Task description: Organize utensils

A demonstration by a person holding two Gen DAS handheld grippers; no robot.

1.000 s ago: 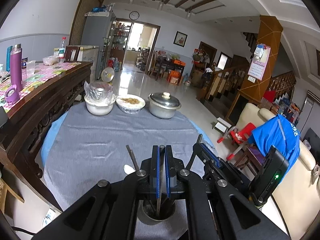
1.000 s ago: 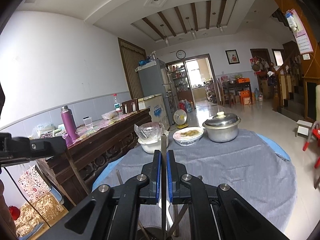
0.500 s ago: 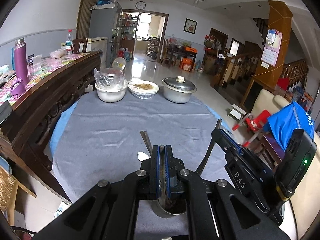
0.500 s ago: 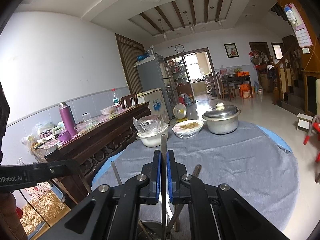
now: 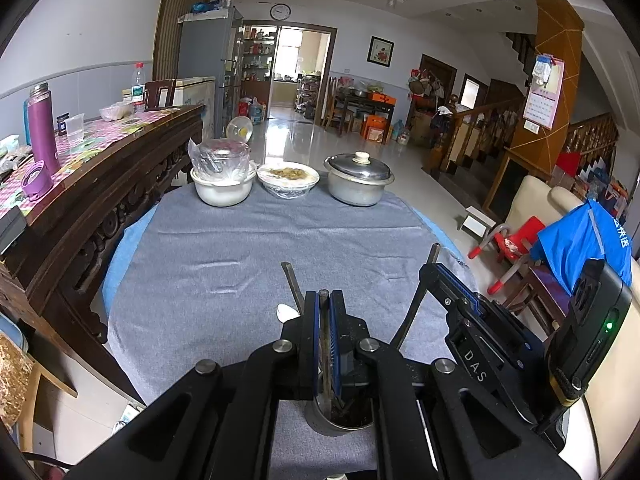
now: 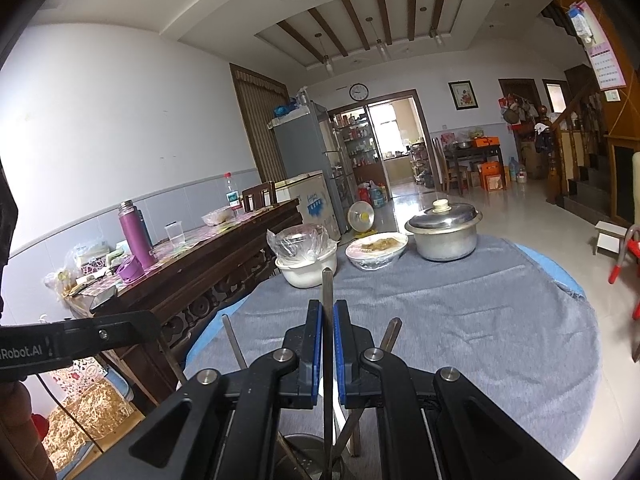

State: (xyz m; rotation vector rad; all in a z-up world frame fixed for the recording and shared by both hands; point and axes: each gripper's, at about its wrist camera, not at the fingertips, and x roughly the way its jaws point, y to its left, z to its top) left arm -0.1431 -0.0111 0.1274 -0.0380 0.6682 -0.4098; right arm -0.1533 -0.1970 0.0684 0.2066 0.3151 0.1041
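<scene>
Grey cloth [image 5: 248,264] covers a round table in a large living room; three food vessels stand along the far edge: a white bowl [image 5: 222,188] with a bagged pot in it, a wrapped dish [image 5: 288,179], a lidded pot [image 5: 358,180].

Utensil cup [image 5: 340,414], metal, stands at the near edge, directly under both claws. Other sticks already lean in it, one [image 5: 291,285] angled out to the left. A white spoon bowl [image 5: 286,313] shows just beside them.

Left gripper [image 5: 324,312]: jaws closed on a thin dark chopstick [image 5: 327,364] whose lower end runs down into the cup.

Right gripper [image 6: 328,320]: jaws closed on a second stick [image 6: 329,292], upright, its top poking above the pads, its lower end reaching toward the cup rim [image 6: 298,452] at the frame bottom.

Change over the last second: the left view has tipped downward, so the table fills more of it and the cup mouth shows more fully below the jaws. The right view is almost unchanged. Neither grip has loosened.

Reading: both sticks look lined up with the cup and partly inside it. Insertion seems near done; release not yet made. I cannot tell whether either tip touches the cup floor.
</scene>
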